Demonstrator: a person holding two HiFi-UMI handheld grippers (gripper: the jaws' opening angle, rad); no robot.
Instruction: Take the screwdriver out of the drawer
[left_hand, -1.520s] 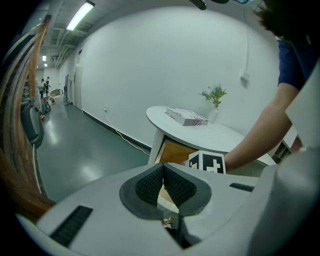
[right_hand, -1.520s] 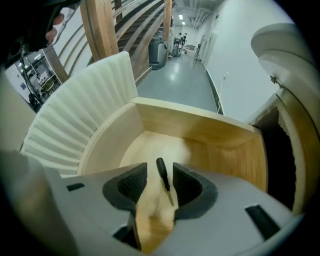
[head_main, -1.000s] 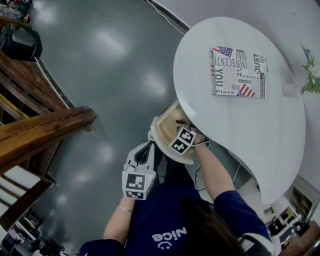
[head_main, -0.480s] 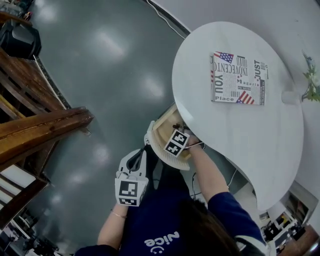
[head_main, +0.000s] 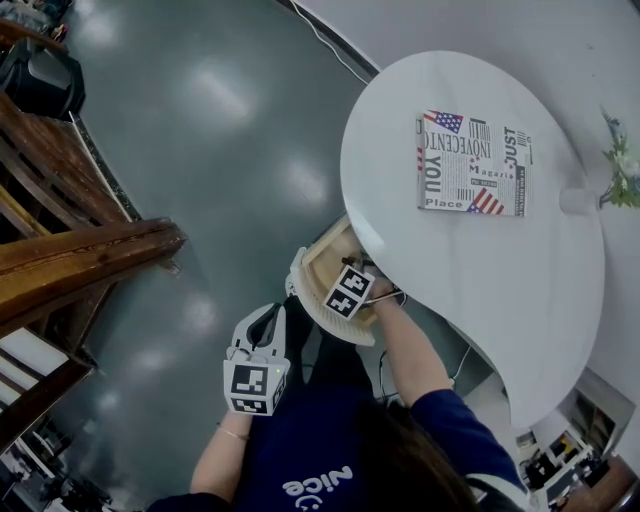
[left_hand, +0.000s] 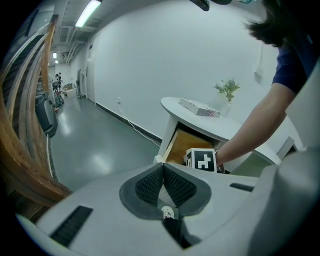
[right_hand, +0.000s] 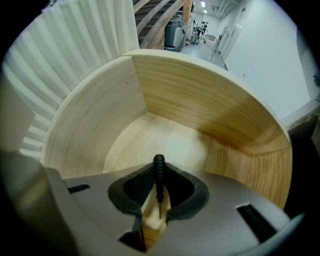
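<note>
The wooden drawer (head_main: 318, 262) stands pulled out from under the white table (head_main: 470, 260). My right gripper (head_main: 350, 285) points straight down into it, only its marker cube showing from above. In the right gripper view a slim black-handled screwdriver (right_hand: 159, 175) stands between the pads of the right gripper (right_hand: 159, 167). The jaws are closing and the pad tips touch the handle on both sides. My left gripper (head_main: 266, 318) hangs shut and empty over the floor, left of the drawer. From the left gripper (left_hand: 162, 167) I see the drawer (left_hand: 192, 145) and the right marker cube (left_hand: 202, 160).
A printed book (head_main: 472, 163) lies on the tabletop and a small plant (head_main: 620, 165) stands at its far right edge. A wooden stair rail (head_main: 80, 260) runs along the left. Grey floor lies between the rail and the table. The drawer's walls (right_hand: 200, 105) curve closely around the right gripper.
The view has drifted slightly. My right gripper stays down in the drawer, and the left gripper has slid a little toward the lower left of the picture.
</note>
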